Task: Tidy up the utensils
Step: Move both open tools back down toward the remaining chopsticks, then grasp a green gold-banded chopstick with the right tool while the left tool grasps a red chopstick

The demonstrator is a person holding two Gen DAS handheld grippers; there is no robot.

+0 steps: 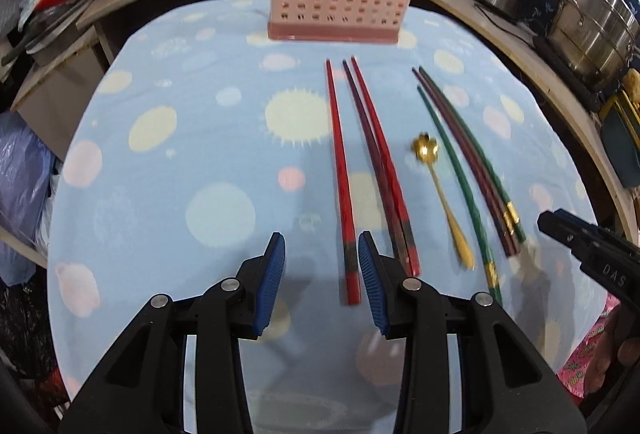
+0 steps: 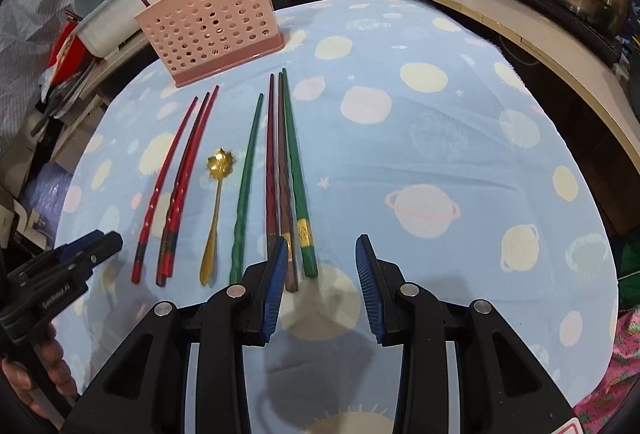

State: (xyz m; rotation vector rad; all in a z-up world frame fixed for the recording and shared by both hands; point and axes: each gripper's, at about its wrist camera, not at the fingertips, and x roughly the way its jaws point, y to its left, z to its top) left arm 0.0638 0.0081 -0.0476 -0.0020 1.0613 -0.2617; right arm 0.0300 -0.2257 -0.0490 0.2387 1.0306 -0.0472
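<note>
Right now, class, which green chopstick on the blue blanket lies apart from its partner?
The green chopstick beside the gold flower-shaped spoon; the other green one lies against the two dark reddish-brown chopsticks.

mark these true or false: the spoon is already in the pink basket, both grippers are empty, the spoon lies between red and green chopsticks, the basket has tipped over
1. The gold spoon is already in the pink basket. False: it lies on the blue cloth.
2. The left gripper and right gripper hold nothing. True.
3. The spoon lies between the red chopsticks and a green chopstick. True.
4. The basket has tipped over. False: it stands upright.
</note>
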